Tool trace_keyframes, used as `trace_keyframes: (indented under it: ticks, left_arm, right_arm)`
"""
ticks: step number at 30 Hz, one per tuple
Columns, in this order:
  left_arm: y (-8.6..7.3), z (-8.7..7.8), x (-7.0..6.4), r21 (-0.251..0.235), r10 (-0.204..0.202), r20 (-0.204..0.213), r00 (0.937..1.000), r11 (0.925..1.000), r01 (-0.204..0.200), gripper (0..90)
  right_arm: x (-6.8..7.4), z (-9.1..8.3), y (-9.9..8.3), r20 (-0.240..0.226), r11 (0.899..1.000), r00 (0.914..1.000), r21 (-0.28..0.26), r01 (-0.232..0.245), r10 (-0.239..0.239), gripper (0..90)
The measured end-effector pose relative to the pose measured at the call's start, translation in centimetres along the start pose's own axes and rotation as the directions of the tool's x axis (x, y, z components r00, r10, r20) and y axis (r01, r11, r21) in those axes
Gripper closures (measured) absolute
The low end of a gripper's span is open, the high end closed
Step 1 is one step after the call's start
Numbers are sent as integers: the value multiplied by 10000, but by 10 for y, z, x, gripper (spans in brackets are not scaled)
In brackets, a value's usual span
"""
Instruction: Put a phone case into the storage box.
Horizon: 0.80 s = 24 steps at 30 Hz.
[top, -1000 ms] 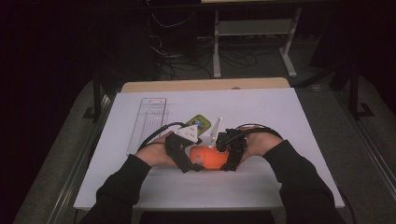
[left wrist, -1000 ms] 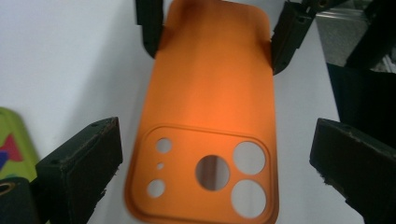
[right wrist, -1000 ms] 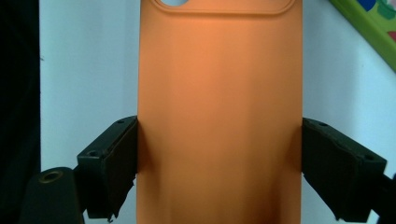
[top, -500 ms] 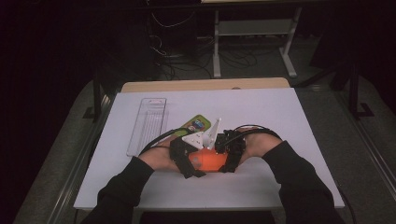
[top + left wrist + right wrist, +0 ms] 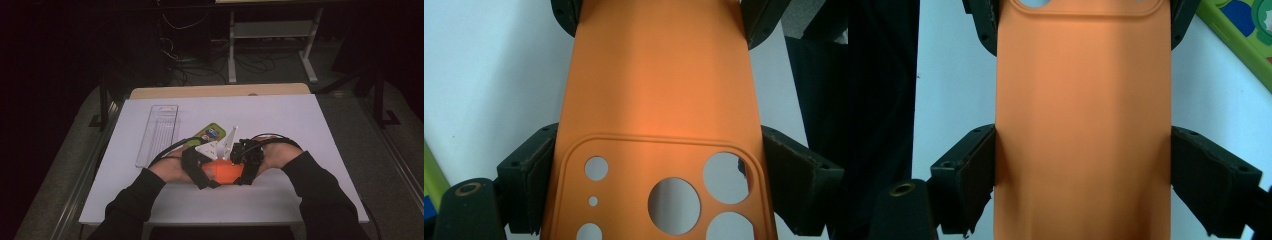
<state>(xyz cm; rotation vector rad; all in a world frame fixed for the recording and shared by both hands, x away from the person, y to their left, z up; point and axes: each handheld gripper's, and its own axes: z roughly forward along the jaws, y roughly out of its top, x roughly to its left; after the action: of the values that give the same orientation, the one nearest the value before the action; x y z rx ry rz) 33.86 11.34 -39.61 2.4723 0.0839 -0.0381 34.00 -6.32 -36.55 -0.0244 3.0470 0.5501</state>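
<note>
An orange phone case [image 5: 223, 171] is held between the two tongs near the front middle of the white worktop [image 5: 310, 130], just above its surface. In the high view the left tongs [image 5: 207, 172] and the right tongs [image 5: 240, 172] are seen meeting end to end over the case, each carried in a hand with a dark sleeve, with black cables looping back from them.

In the left gripper view the left tongs [image 5: 659, 192] are clenched on the phone case [image 5: 659, 90]: the two padded jaws are pressed against its long edges at the end where the camera cut-outs are found, several round holes inside a raised border. The jaws of the other tongs are seen at the far end of the case.

In the right gripper view the right tongs [image 5: 1083, 180] are likewise clenched on the phone case [image 5: 1083, 125], on the plain end, with both pads set against its side edges.

Behind the hands a green card with coloured print [image 5: 210, 133] is laid flat on the worktop, and a clear plastic tray [image 5: 158, 134] is laid further to the left, well apart from the case
</note>
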Motion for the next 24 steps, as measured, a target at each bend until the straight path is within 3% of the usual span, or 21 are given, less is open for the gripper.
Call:
trace_keyframes:
  ticks: [10,13,16,24]
  left_arm:
    - [0,2,-1,140,-162,290,9994,9998,158,153]
    - [0,1,-1,212,-68,167,9998,9998,64,157]
    - [0,0,-2,94,-181,303,9994,9998,179,158]
    - [1,0,-4,220,-25,234,9997,9998,20,161]
  right_arm:
    - [0,3,0,-118,10000,9999,46,58,-58,156]
    - [0,3,0,-114,9999,9999,14,102,-102,155]
    - [0,2,-1,-140,9998,9998,-135,109,-111,154]
    - [0,4,-3,-515,9997,9987,-234,-3,-9,131]
